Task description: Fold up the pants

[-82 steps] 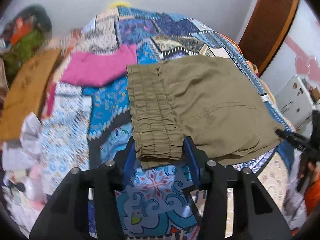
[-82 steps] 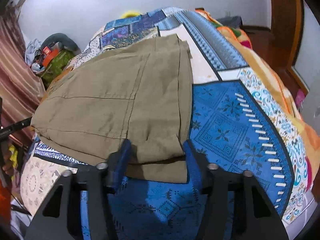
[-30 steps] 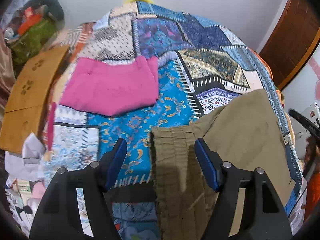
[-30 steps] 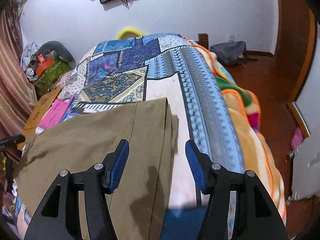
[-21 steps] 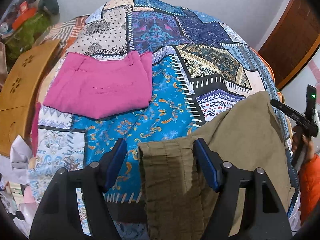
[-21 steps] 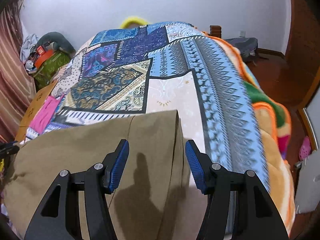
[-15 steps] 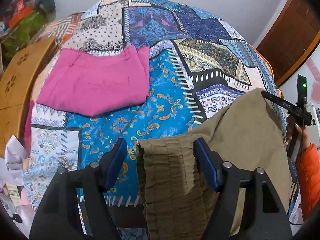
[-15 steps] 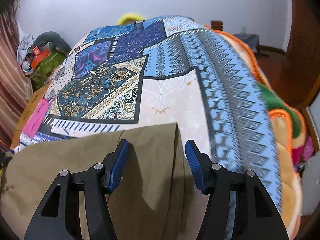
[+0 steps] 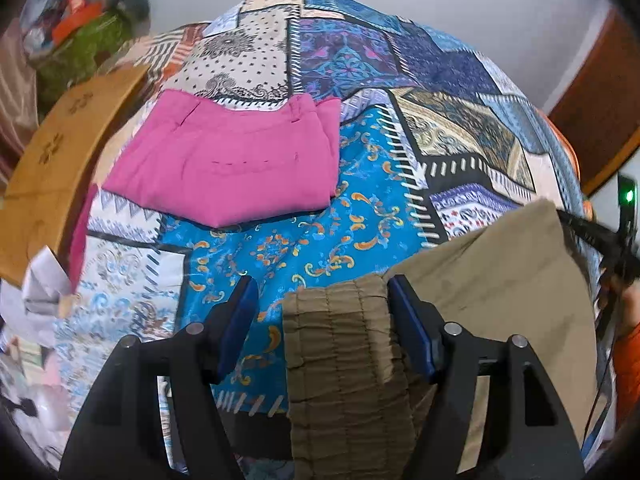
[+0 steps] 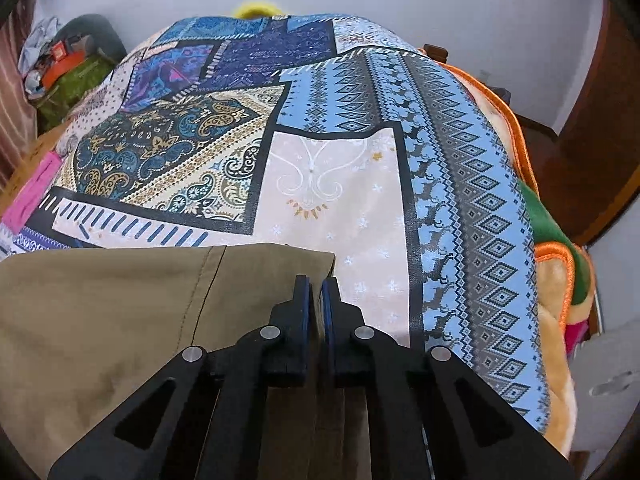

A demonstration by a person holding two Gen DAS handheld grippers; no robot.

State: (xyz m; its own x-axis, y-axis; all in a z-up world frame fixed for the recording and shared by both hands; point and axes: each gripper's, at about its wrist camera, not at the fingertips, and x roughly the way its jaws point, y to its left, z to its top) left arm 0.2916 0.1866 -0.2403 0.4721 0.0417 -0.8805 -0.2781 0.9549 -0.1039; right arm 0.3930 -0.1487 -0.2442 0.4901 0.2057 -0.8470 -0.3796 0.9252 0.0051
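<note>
Left gripper (image 9: 320, 312) jaws wide, straddling olive pants (image 9: 492, 292) waistband, right gripper (image 10: 315, 292) clamped shut on pants corner

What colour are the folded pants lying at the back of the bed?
Bright pink. The folded pants show best in the left wrist view.

Patchwork-covered bed (image 9: 360, 208), folded pink garment (image 9: 224, 168) and khaki pants (image 10: 120, 320) flat on it, apart.

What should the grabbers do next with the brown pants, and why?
Probably close the left gripper on the waistband. It sits between the open jaws, not pinched, while the right gripper is already shut on the pants at their other end. Then both can lift to fold.
</note>
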